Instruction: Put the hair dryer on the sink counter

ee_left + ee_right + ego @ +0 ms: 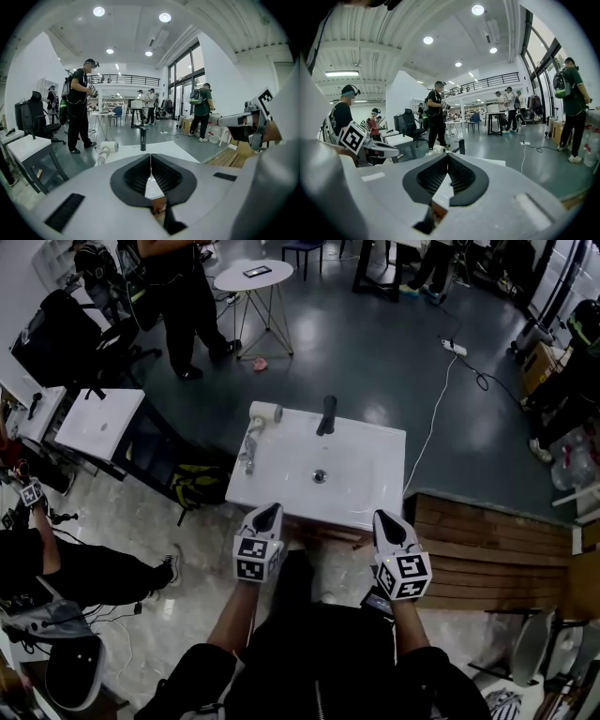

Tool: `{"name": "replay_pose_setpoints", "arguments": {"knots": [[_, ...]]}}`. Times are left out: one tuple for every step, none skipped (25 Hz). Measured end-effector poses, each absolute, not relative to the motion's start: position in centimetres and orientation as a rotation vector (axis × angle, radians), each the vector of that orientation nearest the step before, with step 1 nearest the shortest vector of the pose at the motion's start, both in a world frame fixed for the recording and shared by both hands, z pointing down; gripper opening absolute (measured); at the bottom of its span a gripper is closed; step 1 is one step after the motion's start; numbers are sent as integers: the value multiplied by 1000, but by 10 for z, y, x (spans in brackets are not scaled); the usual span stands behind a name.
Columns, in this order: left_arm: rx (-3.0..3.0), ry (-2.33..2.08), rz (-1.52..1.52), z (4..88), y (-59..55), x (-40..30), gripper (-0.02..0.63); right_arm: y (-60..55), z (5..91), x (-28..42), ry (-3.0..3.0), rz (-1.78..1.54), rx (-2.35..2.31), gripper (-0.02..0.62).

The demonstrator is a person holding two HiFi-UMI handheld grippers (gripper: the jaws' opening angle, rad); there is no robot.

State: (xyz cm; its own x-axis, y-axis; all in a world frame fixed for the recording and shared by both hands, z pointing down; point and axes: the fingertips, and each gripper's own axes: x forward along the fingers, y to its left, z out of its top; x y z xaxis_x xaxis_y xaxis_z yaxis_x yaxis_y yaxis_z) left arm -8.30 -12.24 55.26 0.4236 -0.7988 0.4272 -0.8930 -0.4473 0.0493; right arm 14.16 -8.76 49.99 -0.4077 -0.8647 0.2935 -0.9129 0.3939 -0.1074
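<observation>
Both hand-held grippers empty at the near edge of the table

The left hand-held gripper [270, 510] and the right hand-held gripper [384, 517] each have their jaws pressed together with nothing between them. The hair dryer [261, 418] lies on the white table [361, 460], well ahead of the left hand-held gripper at the far left corner, its cord trailing back along the left edge. A black faucet [326, 415] stands to the dryer's right.

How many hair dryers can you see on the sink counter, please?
1. The hair dryer lies on the sink counter, at its far left corner, left of the black faucet. None seems hidden.
</observation>
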Motion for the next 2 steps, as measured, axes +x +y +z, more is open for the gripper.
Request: {"name": "replay_pose_setpoints", "arguments": {"knots": [[2413, -1467, 507, 553, -122, -82, 12, -87, 500, 142, -2458, 376, 1589, 3], [2413, -1463, 511, 553, -121, -81, 14, -86, 500, 143, -2457, 378, 1591, 3]]}}
